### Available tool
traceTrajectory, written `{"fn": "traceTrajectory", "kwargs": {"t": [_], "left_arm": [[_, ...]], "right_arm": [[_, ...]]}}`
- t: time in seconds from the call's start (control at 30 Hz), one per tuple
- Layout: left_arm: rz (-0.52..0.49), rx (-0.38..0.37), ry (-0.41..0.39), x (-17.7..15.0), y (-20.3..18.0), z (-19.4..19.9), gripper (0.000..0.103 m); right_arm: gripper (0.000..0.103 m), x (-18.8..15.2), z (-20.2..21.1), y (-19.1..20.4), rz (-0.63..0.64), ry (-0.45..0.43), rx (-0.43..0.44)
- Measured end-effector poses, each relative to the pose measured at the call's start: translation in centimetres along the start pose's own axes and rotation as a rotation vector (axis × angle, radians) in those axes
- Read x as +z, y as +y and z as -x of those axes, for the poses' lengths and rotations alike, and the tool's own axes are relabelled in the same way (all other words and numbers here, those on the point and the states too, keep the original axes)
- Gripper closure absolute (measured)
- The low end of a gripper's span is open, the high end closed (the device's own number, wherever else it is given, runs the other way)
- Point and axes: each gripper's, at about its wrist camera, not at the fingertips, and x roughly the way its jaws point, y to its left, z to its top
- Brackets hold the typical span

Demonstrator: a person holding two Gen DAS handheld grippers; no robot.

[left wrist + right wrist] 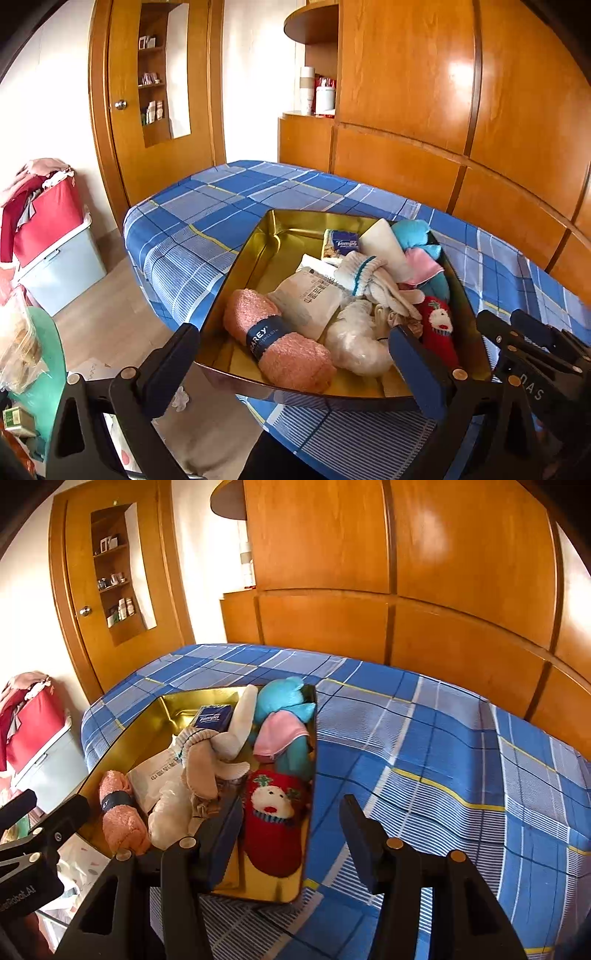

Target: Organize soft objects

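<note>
Through the left wrist camera, my left gripper (pixel 295 354) hangs spread wide and empty over the gold tin (pixel 266 236), whose near rim sits at six o'clock; the pink towel roll (pixel 280 343) lies between the fingers untouched, likely my next pick. Over to the right wrist: my right gripper (pixel 291 830) stands half-parted, straddling the tin's right wall, gripping nothing, with the red sock (pixel 273 823) at eleven o'clock and the teal plush (pixel 284 701) at the far end.

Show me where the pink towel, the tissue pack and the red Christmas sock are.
pink towel (pixel 288 354), left wrist view, on the fluffy roll below its dark band.
tissue pack (pixel 216 718), right wrist view, on its blue front face.
red Christmas sock (pixel 271 834), right wrist view, on the red knit below the white face.
</note>
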Motion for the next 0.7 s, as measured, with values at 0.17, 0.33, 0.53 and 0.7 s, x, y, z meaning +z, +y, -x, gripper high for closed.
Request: {"fn": "traceTrajectory", "kwargs": {"t": [0.17, 0.33, 0.53, 0.7], "left_arm": [[0.015, -0.013, -0.034, 0.1, -0.1, 1.2, 0.001], [0.021, 0.002, -0.038, 0.3, 0.0, 1.5, 0.0], [0.006, 0.029, -0.033, 0.1, 0.0, 1.4, 0.0], [0.001, 0.042, -0.041, 0.1, 0.0, 1.5, 0.0]], "right_arm": [[0.048, -0.2, 0.5, 0.0, 0.003, -0.011, 0.001], [0.048, -0.5, 0.9, 0.3, 0.007, -0.02, 0.005], [0.048, -0.6, 1.2, 0.6, 0.015, -0.035, 0.001], [0.048, -0.6, 1.4, 0.8, 0.024, -0.044, 0.004]]}}
